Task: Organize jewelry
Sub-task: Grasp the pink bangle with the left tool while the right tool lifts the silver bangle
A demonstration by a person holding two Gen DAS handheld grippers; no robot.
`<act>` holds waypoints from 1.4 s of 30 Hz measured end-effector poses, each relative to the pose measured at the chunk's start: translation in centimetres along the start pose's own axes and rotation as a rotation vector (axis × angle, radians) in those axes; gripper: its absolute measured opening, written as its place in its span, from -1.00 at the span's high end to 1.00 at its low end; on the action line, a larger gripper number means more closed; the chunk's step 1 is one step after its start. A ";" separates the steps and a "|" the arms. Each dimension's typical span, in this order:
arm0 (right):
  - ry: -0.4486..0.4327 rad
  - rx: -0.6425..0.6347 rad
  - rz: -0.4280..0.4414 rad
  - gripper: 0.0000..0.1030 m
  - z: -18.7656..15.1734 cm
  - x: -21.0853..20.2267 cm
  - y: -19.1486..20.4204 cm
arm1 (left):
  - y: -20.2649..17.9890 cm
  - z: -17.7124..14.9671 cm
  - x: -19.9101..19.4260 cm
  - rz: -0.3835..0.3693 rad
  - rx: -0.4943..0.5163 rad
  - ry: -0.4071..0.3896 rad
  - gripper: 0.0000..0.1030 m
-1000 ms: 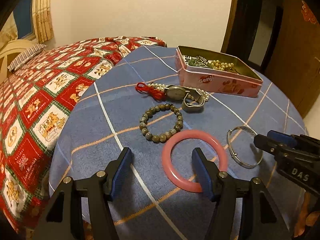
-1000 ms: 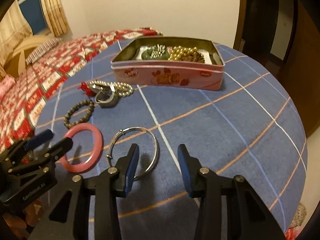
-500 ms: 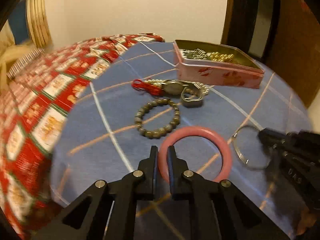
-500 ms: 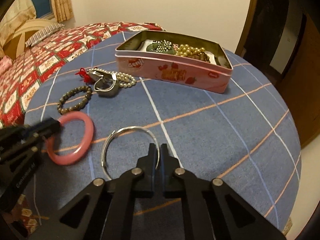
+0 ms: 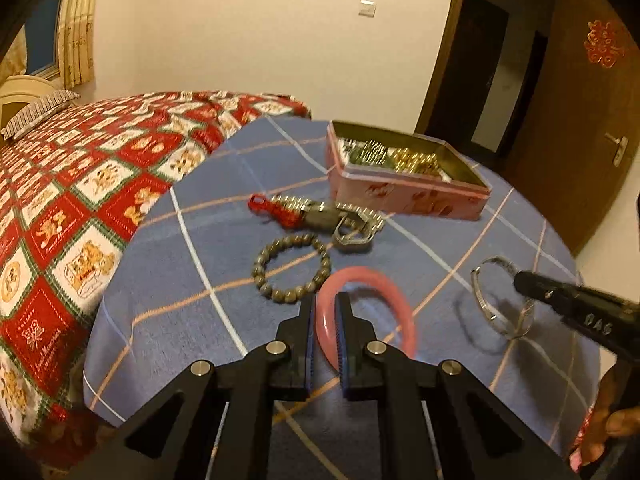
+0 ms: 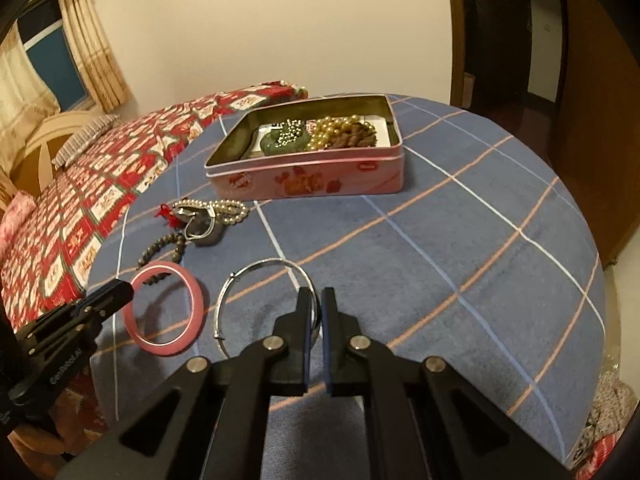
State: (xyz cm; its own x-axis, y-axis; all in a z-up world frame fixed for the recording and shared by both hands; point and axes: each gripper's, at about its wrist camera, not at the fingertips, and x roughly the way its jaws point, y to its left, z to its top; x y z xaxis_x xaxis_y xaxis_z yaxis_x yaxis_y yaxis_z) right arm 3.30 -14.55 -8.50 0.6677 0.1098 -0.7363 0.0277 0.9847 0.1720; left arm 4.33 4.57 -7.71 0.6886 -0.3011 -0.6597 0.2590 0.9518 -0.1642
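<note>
My left gripper [image 5: 325,304] is shut on the near rim of a pink bangle [image 5: 394,292] and holds it raised and tilted above the blue table cloth; the bangle also shows in the right wrist view [image 6: 192,292]. My right gripper [image 6: 317,300] is shut on a thin silver bangle [image 6: 240,280], lifted off the cloth; it also shows in the left wrist view [image 5: 486,280]. An open pink tin [image 6: 304,180] holding beads and chains stands at the far side of the table.
A brown bead bracelet [image 5: 280,268], a watch [image 5: 344,224] with a pearl strand and a red tassel [image 5: 272,208] lie on the cloth [image 6: 460,240] before the tin. A bed with a red quilt [image 5: 80,184] is at the left. A wooden door [image 5: 580,120] is at the right.
Both grippers went from open to shut on their bangles. Both bangles have since been lifted off the cloth and cast shadows beneath.
</note>
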 end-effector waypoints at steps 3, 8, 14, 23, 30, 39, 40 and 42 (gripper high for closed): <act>0.004 -0.006 -0.001 0.86 0.0 0.1 0.3 | 0.0 0.3 0.0 -0.001 0.012 -0.005 0.91; 0.005 -0.018 0.006 0.85 0.0 0.0 0.5 | 0.4 -0.3 1.0 0.030 0.013 0.044 0.91; 0.006 -0.013 0.011 0.85 -0.1 0.1 0.5 | 0.1 -1.0 2.2 0.017 0.017 0.123 -0.11; 0.013 0.011 0.010 0.84 0.0 0.2 -0.3 | -2.1 -1.2 2.2 -0.061 0.043 0.131 -0.36; 0.016 0.022 0.015 0.84 0.0 0.3 -0.8 | -3.9 -1.4 3.1 -0.098 0.101 0.178 -0.49; 0.024 0.049 0.019 0.81 0.0 0.5 -1.6 | -6.2 -1.4 4.3 -0.022 0.230 0.205 -0.74; 0.023 0.050 0.020 0.81 0.0 0.5 -1.7 | -6.0 -1.4 4.4 -0.022 0.229 0.203 -0.74; 0.019 0.052 0.021 0.81 0.1 0.4 -1.8 | -5.8 -1.4 4.3 -0.020 0.227 0.194 -0.61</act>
State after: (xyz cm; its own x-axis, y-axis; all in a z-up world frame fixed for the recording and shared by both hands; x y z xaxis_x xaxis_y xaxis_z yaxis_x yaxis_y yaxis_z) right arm 3.57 -16.26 -9.07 0.6541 0.1332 -0.7446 0.0532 0.9738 0.2210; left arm 4.83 -2.19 -10.60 0.5448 -0.2826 -0.7895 0.4312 0.9019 -0.0252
